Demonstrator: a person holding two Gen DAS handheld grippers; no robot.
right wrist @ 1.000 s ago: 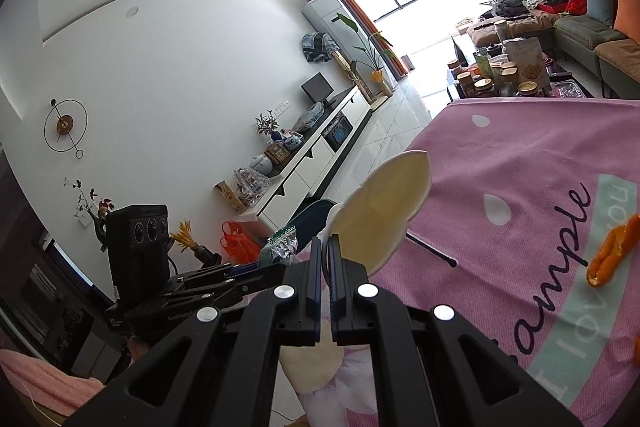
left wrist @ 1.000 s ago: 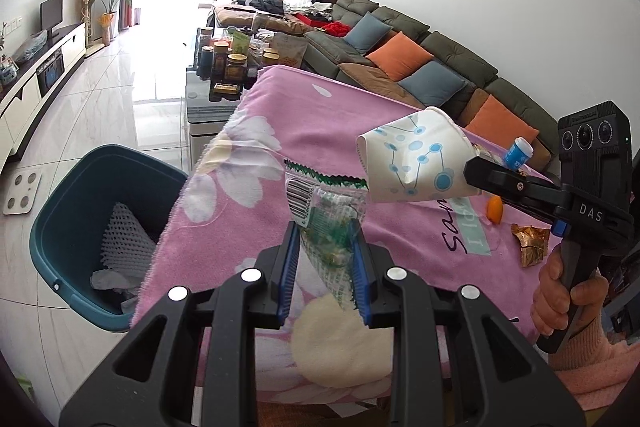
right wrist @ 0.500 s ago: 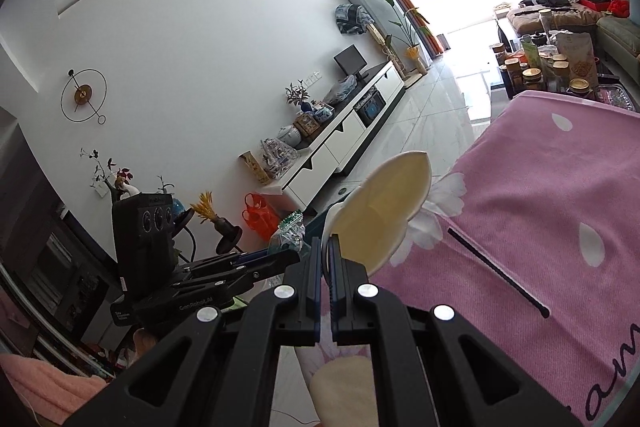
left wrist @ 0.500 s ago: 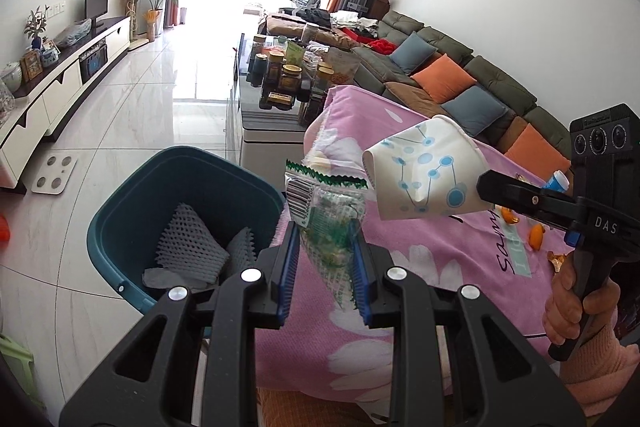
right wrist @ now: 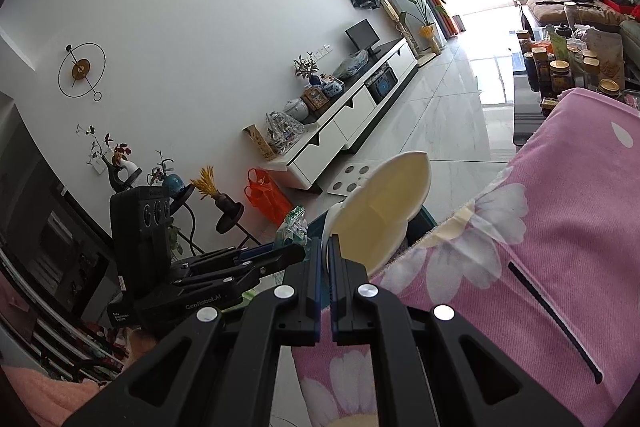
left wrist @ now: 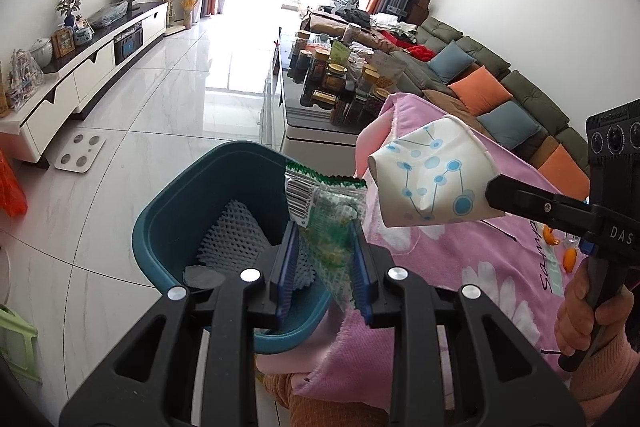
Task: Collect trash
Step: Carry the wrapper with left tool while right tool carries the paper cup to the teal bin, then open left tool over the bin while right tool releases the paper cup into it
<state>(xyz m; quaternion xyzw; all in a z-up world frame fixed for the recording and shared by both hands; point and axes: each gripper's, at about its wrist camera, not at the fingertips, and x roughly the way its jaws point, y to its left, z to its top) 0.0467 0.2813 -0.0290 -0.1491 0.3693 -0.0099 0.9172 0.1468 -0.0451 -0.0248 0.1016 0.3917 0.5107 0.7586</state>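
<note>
1. Since a second ago, both loads have been carried off the pink flowered cloth [left wrist: 460,267] toward its corner, so the teal plastic bin [left wrist: 160,227] is now sat right under the left gripper [left wrist: 324,263] rather than off to the side.
2. Nearest up, a crinkly green-and-clear snack wrapper with a barcode [left wrist: 320,211] is clamped between the left gripper's blue pads [left wrist: 289,259], gripped by its lower part so the top flaps free. Looks like it's being held over the bin mouth so it can just be dropped.
3. Just beside it, a crushed white paper cup with blue dot-and-line print [left wrist: 428,179] is pinched at the rim by the right gripper [right wrist: 325,251], jaws squeezed together on the thin wall. It's hanging over the cloth's corner, so probably a bit more travel is needed before it clears the bin edge.
4. White foam fruit netting [left wrist: 236,235] is already lying inside the bin.
5. Further back on the cloth, orange peel bits [left wrist: 568,255] are still left to be collected.
</note>
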